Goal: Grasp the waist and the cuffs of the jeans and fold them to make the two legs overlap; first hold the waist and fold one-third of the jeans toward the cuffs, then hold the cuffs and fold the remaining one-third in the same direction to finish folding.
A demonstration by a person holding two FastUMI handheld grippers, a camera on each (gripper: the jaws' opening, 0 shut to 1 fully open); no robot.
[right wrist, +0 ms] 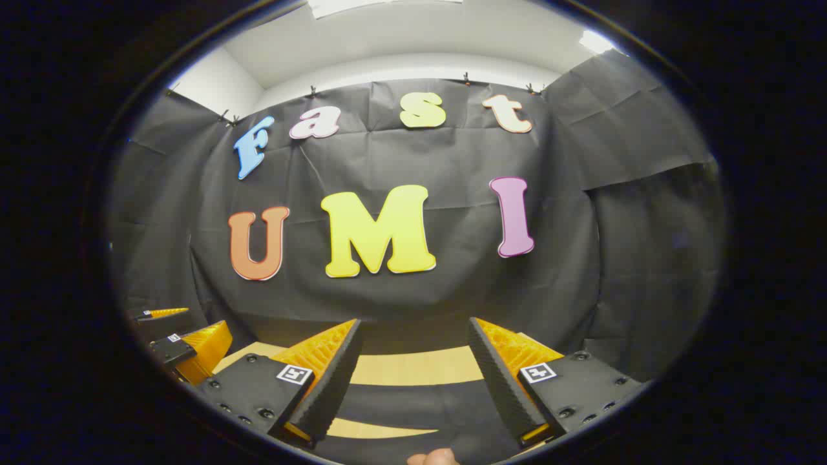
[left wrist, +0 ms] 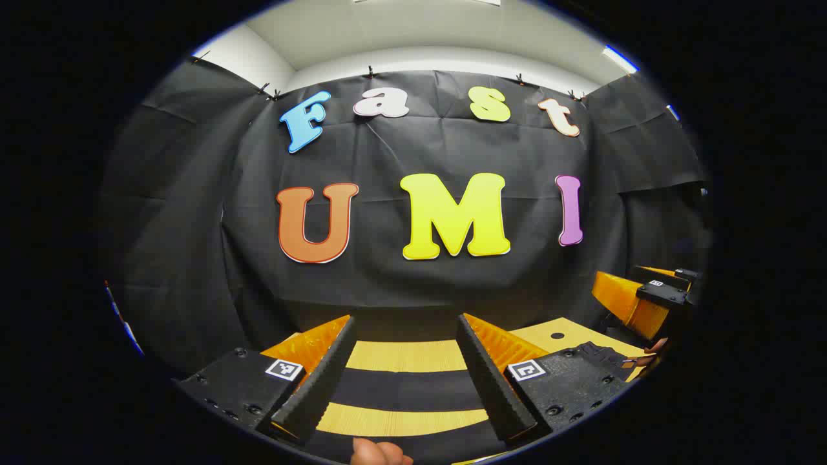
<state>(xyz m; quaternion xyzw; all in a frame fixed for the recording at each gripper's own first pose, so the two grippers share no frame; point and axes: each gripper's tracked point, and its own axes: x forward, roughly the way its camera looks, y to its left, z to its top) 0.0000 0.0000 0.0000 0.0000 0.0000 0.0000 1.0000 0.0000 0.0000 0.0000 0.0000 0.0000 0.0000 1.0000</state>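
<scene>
The wooden surface [left wrist: 400, 355] lies under both tools, and across it run dark bands of cloth that I take to be the jeans [left wrist: 407, 389], spread flat with pale wood showing between the bands; which band is waist or cuff cannot be told. Above the jeans the left tool [left wrist: 404, 361] hangs released, fingers spread wide and gripping nothing. Over the same cloth [right wrist: 413, 403] the right tool [right wrist: 413, 371] is likewise released and empty. A fingertip [left wrist: 378, 452] shows at the near edge of the jeans. The first step seems not yet begun: no edge is lifted. Next, both tools should drop to the waist and cuffs and clench there.
</scene>
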